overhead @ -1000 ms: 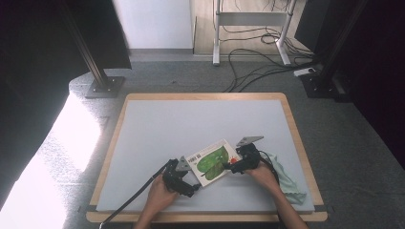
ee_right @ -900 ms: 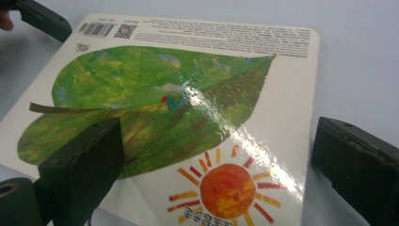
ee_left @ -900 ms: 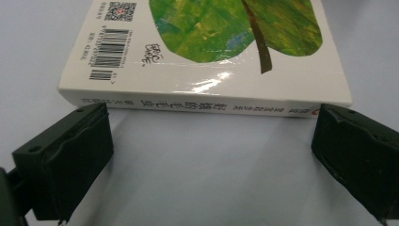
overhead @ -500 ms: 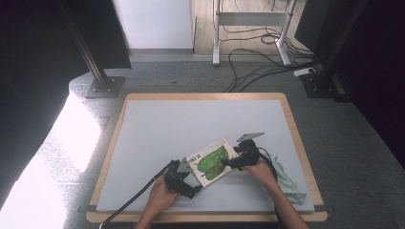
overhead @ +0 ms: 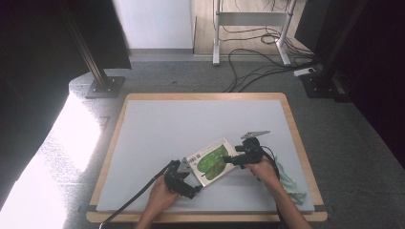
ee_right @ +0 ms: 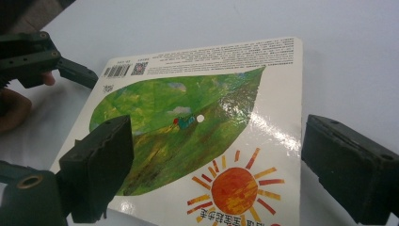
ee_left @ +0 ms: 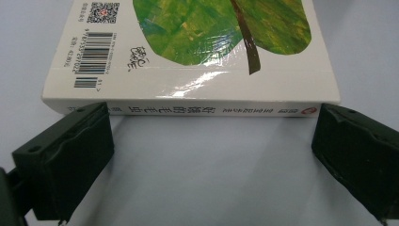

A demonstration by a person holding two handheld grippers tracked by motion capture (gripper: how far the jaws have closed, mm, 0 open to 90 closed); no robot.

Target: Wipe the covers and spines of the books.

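A white picture book [overhead: 210, 161] with a green leaf and an orange sun on its cover lies flat on the grey table top [overhead: 191, 124]. My left gripper [overhead: 185, 171] is at its near left side. In the left gripper view the book's spine [ee_left: 188, 109] faces me and the left gripper [ee_left: 209, 127] is open, one jaw tip by each end of the spine. My right gripper [overhead: 235, 160] is at the book's right edge. It [ee_right: 216, 155] is open; its jaws have just been closing with the cover's [ee_right: 188, 122] near part between them, pads not pressing.
A pale green and white cloth [overhead: 289, 179] lies at the table's right front edge. The table has a wooden rim [overhead: 205, 97]. Cables [overhead: 258, 71] and stand feet lie on the floor behind. The left gripper [ee_right: 28, 56] and its hand [ee_right: 14, 108] are beyond the book in the right gripper view.
The right gripper has shifted slightly at the book's right edge. The book and the left gripper have stayed where they were.
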